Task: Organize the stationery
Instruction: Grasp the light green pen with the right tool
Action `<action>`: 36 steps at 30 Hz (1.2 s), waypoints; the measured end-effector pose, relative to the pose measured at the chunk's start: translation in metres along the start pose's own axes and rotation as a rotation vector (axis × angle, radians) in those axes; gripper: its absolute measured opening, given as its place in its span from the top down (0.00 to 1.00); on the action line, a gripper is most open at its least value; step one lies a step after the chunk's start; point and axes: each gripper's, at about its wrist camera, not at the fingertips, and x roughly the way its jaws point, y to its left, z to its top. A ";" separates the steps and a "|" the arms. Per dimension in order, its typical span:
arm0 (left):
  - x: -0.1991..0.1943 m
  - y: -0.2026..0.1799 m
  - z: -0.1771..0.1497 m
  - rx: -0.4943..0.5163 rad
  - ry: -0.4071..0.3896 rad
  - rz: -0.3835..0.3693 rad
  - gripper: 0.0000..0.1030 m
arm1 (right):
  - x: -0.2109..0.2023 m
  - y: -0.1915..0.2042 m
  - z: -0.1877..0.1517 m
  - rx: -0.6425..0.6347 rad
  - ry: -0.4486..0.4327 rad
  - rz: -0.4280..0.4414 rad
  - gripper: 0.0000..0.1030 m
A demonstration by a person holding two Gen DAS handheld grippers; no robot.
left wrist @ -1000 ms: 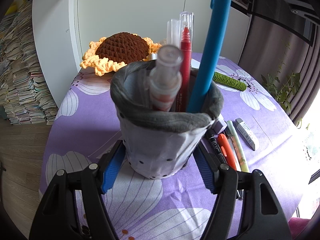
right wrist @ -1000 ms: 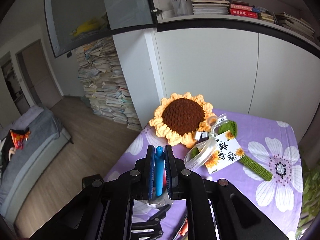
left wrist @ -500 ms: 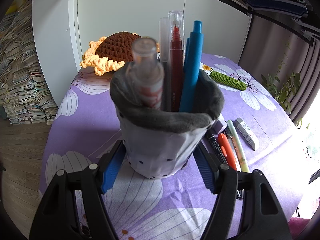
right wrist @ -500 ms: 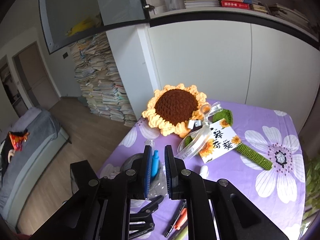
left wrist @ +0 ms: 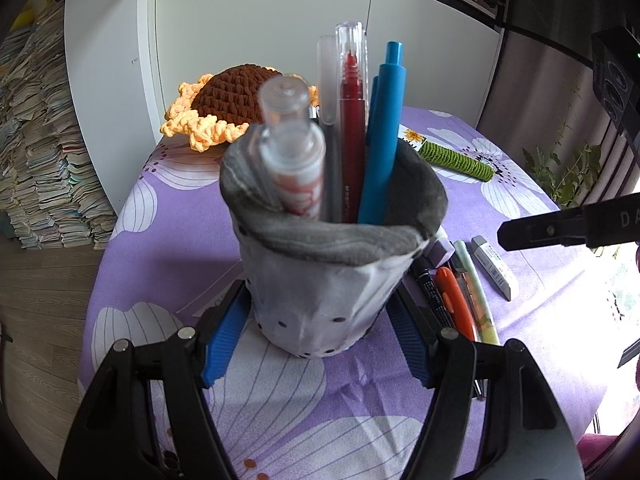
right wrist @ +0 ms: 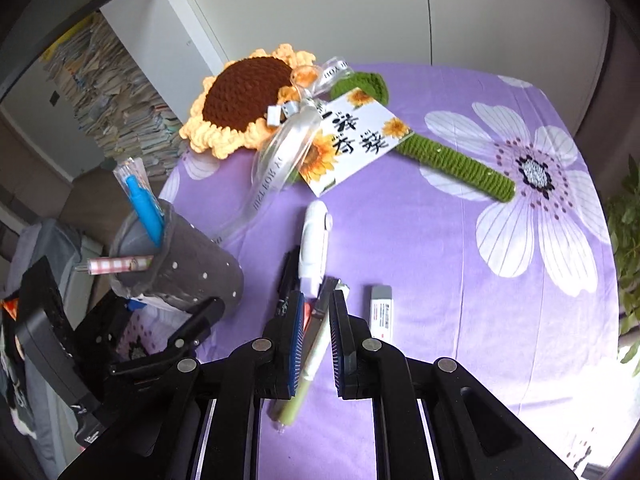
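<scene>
A grey fabric pen holder [left wrist: 324,280] stands on the purple flowered cloth, with a blue pen [left wrist: 380,148], a red marker [left wrist: 352,120] and a checked tube [left wrist: 296,168] in it. My left gripper [left wrist: 316,332] is shut on the holder's base. The holder also shows in the right wrist view [right wrist: 180,268]. My right gripper [right wrist: 316,312] is open, low over loose pens beside the holder. A pale green pen [right wrist: 312,356] lies between its jaws, not gripped. An orange pen [left wrist: 456,300], a black marker [left wrist: 432,292] and a white correction tape [right wrist: 314,244] lie there too.
A crocheted sunflower [right wrist: 244,96] with a green stem [right wrist: 452,160] and a card [right wrist: 352,140] lies at the back of the table. A white eraser [right wrist: 382,312] lies right of the pens. Stacked books [left wrist: 36,160] stand on the floor at left.
The right gripper let go of the blue pen, which now stands in the holder. It then swung right and down over the loose pens. The left gripper has not moved.
</scene>
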 end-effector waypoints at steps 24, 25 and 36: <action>0.000 0.000 -0.001 0.001 -0.001 0.001 0.33 | 0.042 -0.012 -0.014 0.077 0.143 -0.090 0.75; 0.000 0.000 -0.001 0.001 0.000 0.001 0.33 | 0.041 -0.014 -0.014 0.079 0.145 -0.100 0.75; -0.001 0.000 -0.001 0.001 0.000 0.001 0.33 | 0.039 -0.024 -0.006 0.112 0.139 -0.117 0.75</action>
